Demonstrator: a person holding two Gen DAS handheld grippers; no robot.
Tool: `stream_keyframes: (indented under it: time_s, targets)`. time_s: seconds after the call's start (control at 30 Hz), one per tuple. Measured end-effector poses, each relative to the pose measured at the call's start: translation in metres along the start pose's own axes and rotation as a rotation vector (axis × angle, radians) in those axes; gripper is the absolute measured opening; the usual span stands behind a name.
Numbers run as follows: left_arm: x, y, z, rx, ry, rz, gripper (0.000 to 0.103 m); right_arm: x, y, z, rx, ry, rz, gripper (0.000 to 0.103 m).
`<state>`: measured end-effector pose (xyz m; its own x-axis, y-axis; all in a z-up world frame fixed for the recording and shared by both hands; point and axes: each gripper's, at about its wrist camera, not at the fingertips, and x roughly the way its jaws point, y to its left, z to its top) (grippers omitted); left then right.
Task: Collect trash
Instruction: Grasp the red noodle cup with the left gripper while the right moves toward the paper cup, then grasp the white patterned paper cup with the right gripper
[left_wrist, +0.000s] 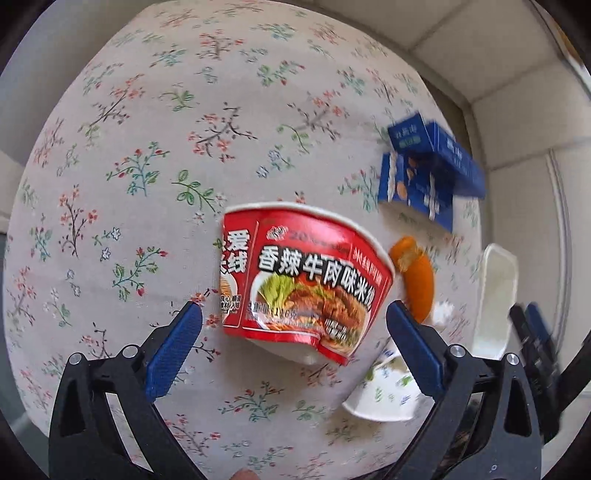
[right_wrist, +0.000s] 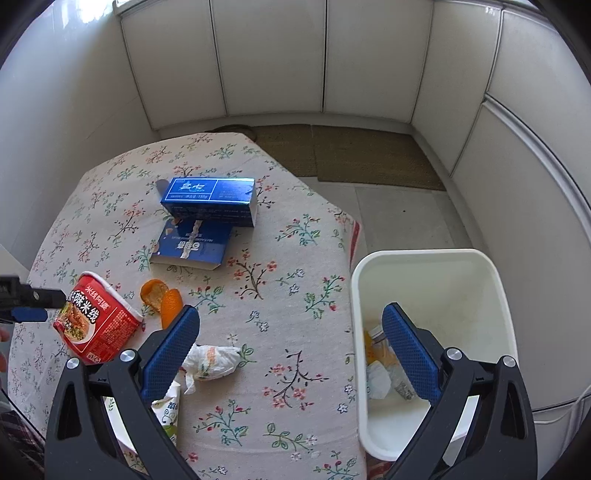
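Floral tablecloth (right_wrist: 258, 369) over table; white bin (right_wrist: 495, 280) at its edge; white panel walls beyond; left gripper (left_wrist: 295, 314) gapes wide, empty, facing red noodle bowl (left_wrist: 306, 280) lying tipped on cloth; right gripper (right_wrist: 291, 317) likewise wide, empty.

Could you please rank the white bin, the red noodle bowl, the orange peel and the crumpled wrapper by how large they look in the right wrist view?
1. White bin, clearly largest.
2. Red noodle bowl.
3. Crumpled wrapper and orange peel look alike; the wrapper sits nearer the camera and the gripper finger covers part of each, so I won't rank them.
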<state>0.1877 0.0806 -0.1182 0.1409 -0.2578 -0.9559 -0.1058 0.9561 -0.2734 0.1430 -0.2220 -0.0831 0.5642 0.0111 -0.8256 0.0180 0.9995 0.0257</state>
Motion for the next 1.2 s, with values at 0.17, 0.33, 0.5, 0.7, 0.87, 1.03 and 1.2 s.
stream_keyframes:
  time_s: [0.17,0.33,0.5,0.7,0.87,1.03,1.2]
  targets:
    - [0.014,-0.034,-0.002,0.150,0.010,0.112,0.096,-0.004,0.001,-0.003,-0.021,-0.005,0.000,0.096]
    - [0.055,-0.065,0.000,0.286,0.089,0.219,0.098,0.001,-0.009,-0.007,-0.010,0.025,-0.016,0.096]
    - [0.057,-0.075,0.005,0.287,0.019,0.232,0.097,0.008,-0.010,-0.013,0.004,0.075,0.018,0.096]
    - [0.032,-0.059,-0.005,0.262,-0.051,0.208,0.094,0.022,0.017,-0.026,-0.085,0.201,0.148,0.096]
    - [-0.019,-0.037,-0.011,0.197,-0.152,0.166,0.094,0.036,0.044,-0.046,-0.109,0.345,0.295,0.096]
    - [-0.048,-0.038,-0.032,0.171,-0.221,0.128,0.095,0.053,0.067,-0.065,-0.053,0.467,0.396,0.096]
    - [-0.057,-0.037,-0.033,0.168,-0.238,0.133,0.095,0.055,0.081,-0.069,-0.008,0.469,0.505,0.038]
